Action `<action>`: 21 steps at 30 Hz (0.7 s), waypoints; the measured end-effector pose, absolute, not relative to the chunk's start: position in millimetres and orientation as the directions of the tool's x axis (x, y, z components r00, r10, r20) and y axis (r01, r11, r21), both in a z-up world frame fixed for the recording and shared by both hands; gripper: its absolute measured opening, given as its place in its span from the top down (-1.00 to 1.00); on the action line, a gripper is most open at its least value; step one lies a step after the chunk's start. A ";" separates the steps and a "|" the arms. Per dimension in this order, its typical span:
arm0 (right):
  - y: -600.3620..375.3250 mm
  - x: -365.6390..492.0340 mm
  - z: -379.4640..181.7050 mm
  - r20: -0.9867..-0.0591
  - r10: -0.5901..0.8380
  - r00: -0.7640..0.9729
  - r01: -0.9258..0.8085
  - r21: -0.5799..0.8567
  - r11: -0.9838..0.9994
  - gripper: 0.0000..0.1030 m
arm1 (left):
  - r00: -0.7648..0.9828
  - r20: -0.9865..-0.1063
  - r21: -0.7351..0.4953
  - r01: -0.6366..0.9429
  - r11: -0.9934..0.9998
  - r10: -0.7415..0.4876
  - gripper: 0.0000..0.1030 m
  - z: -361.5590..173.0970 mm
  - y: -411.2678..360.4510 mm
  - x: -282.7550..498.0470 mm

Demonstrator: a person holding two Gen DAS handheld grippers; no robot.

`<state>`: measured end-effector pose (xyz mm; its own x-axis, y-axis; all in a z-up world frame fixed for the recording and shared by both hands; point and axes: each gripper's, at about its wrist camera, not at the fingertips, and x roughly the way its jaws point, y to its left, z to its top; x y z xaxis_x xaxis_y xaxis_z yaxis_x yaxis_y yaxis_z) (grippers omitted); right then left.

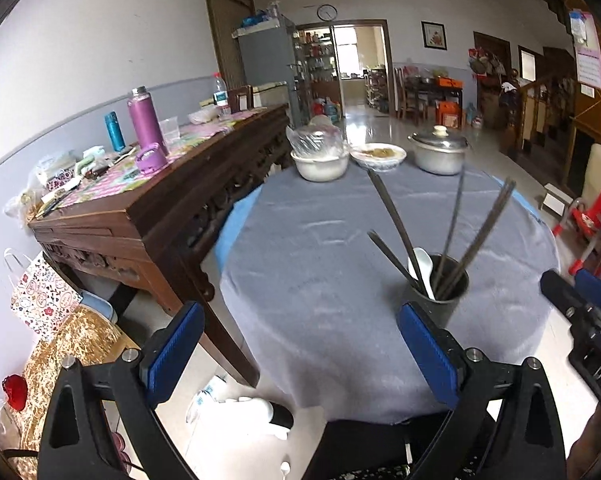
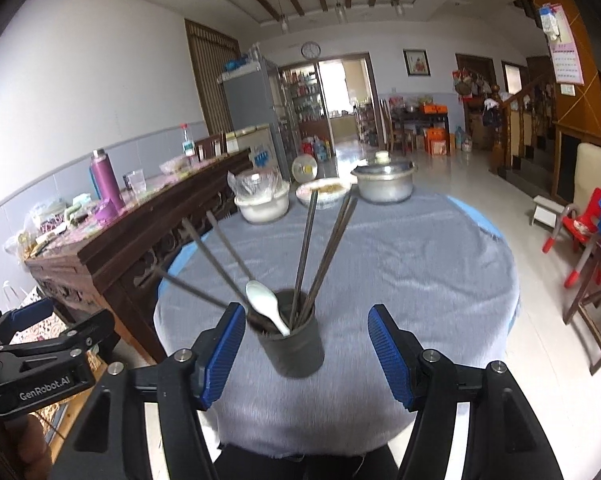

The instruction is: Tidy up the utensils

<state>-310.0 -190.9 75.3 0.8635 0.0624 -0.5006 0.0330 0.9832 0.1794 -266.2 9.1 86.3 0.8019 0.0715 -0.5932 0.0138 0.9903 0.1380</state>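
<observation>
A dark cup is standing on the round table, which is wearing a grey cloth. In the right wrist view the cup is sitting low in the middle of the frame. Long dark chopsticks are sticking out of it and fanning apart, some leaning toward the left of the frame and some leaning toward the top. A white spoon is also sitting in the cup, with its bowl pointing up and left.

The right gripper is showing at the bottom of that view. Its 2 blue pads are standing wide apart, 1 on each side of the cup, and they are not touching it.

In the left wrist view the same cup is sitting at the lower right of the frame. The left gripper is showing at the bottom, spread very wide, with nothing between its pads. Its right pad is sitting in front of the cup's lower part.

At the far edge of the table, near the top middle of the left wrist view, a white bowl with a plastic bag over it, a plate of food and a metal pot with a lid are standing in a row.
</observation>
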 end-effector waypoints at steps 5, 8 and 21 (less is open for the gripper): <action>-187.3 -312.8 67.4 -0.538 0.046 0.841 0.046 0.156 0.987 -0.32 | 0.796 -0.603 0.141 0.041 0.989 0.053 -0.90 80.1 2.1 -268.8; -186.7 -313.8 66.2 -0.547 0.039 0.836 0.052 0.150 0.987 -0.32 | 0.795 -0.605 0.132 0.044 0.990 0.045 -0.90 79.3 3.0 -267.7; -180.5 -306.5 69.1 -0.559 0.022 0.829 0.061 0.130 0.990 -0.33 | 0.790 -0.612 0.123 0.035 0.992 0.048 -0.90 76.2 10.5 -260.3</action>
